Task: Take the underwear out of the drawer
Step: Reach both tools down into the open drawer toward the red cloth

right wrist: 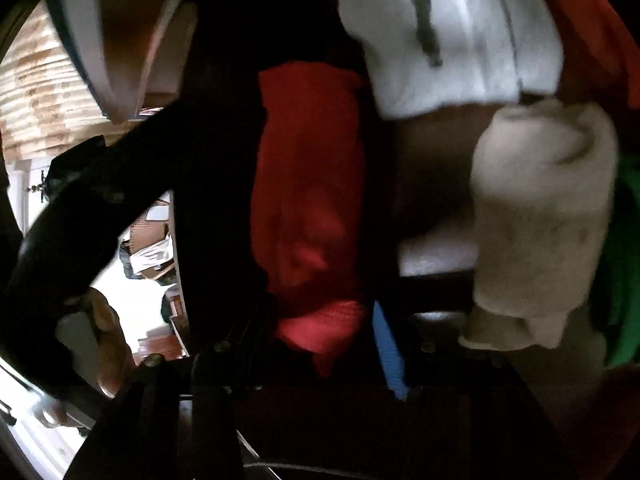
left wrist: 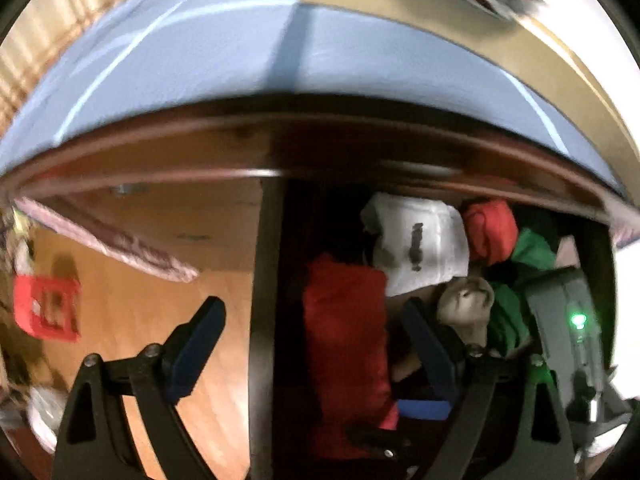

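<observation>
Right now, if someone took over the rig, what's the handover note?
Left gripper: open, holding nothing, jaws either side of the open dark wooden drawer's edge.
Right gripper: down in the drawer with the red folded cloth between its jaws; too dark to tell whether it is gripped.
Also in the drawer: white folded garment, beige rolled piece, green cloth.
Done: drawer open.
Left: confirm the grip, lift the piece out.
</observation>
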A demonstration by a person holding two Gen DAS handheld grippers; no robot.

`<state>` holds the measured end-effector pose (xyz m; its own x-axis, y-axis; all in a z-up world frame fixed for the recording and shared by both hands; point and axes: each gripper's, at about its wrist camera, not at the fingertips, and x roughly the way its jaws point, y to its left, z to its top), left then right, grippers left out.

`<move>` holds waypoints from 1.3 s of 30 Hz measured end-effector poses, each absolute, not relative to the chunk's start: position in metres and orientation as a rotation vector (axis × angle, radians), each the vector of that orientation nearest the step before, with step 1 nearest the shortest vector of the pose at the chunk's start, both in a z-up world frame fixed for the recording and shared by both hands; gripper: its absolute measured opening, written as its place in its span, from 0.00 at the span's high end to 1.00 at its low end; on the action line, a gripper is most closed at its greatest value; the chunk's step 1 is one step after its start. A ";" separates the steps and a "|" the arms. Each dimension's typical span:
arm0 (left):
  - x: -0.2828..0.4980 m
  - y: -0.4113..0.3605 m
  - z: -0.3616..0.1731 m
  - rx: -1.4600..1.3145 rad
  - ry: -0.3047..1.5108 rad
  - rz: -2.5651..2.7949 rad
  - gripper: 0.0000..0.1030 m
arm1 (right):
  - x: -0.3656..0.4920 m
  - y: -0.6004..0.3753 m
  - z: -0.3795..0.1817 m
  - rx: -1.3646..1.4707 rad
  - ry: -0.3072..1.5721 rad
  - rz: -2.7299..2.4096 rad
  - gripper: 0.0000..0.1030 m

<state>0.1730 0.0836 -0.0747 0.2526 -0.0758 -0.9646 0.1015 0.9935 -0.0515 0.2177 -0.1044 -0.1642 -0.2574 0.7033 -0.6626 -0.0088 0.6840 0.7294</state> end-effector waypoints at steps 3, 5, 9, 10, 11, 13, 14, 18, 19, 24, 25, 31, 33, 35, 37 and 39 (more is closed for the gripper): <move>0.173 0.095 -0.078 -0.072 1.340 -0.110 0.11 | 0.217 -0.107 -0.164 0.574 1.700 0.764 0.64; 0.172 0.097 -0.076 -0.109 1.332 -0.104 0.11 | 0.215 -0.114 -0.159 0.543 1.679 0.776 0.67; 0.170 0.080 -0.081 -0.086 1.348 -0.124 0.11 | 0.213 -0.128 -0.150 0.485 1.643 0.772 0.68; 0.170 0.073 -0.084 -0.051 1.356 -0.120 0.10 | 0.213 -0.133 -0.150 0.482 1.642 0.769 0.68; 0.169 0.065 -0.087 0.007 1.355 -0.102 0.10 | 0.215 -0.135 -0.150 0.481 1.641 0.764 0.68; 0.166 0.052 -0.093 0.098 1.357 -0.078 0.06 | 0.218 -0.133 -0.146 0.461 1.623 0.760 0.68; 0.165 0.049 -0.095 0.127 1.358 -0.066 0.06 | 0.217 -0.137 -0.144 0.452 1.610 0.760 0.68; 0.162 0.046 -0.095 0.163 1.350 -0.010 0.12 | 0.216 -0.143 -0.140 0.442 1.581 0.751 0.68; 0.159 0.046 -0.091 0.161 1.339 0.008 0.14 | 0.217 -0.145 -0.141 0.448 1.581 0.751 0.68; 0.150 0.041 -0.070 0.179 1.268 -0.017 0.16 | 0.214 -0.138 -0.151 0.460 1.580 0.754 0.68; 0.148 0.037 -0.067 0.192 1.260 -0.019 0.16 | 0.214 -0.139 -0.151 0.458 1.576 0.755 0.68; 0.145 0.008 -0.090 0.284 1.336 -0.115 0.26 | 0.211 -0.155 -0.145 0.433 1.522 0.720 0.68; 0.148 0.010 -0.104 0.260 1.390 -0.117 0.27 | 0.210 -0.160 -0.144 0.429 1.513 0.714 0.68; 0.151 0.014 -0.111 0.204 1.422 -0.133 0.26 | 0.210 -0.165 -0.146 0.432 1.515 0.710 0.68; 0.154 0.018 -0.116 0.158 1.443 -0.151 0.29 | 0.210 -0.168 -0.147 0.434 1.518 0.707 0.68; 0.153 0.023 -0.117 0.109 1.458 -0.187 0.36 | 0.211 -0.169 -0.148 0.430 1.519 0.707 0.68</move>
<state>0.1531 0.0229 -0.1171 0.1012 -0.0602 -0.9930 0.1926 0.9805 -0.0398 0.2107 -0.1690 -0.1481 -0.0870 0.6563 -0.7495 -0.1505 0.7351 0.6611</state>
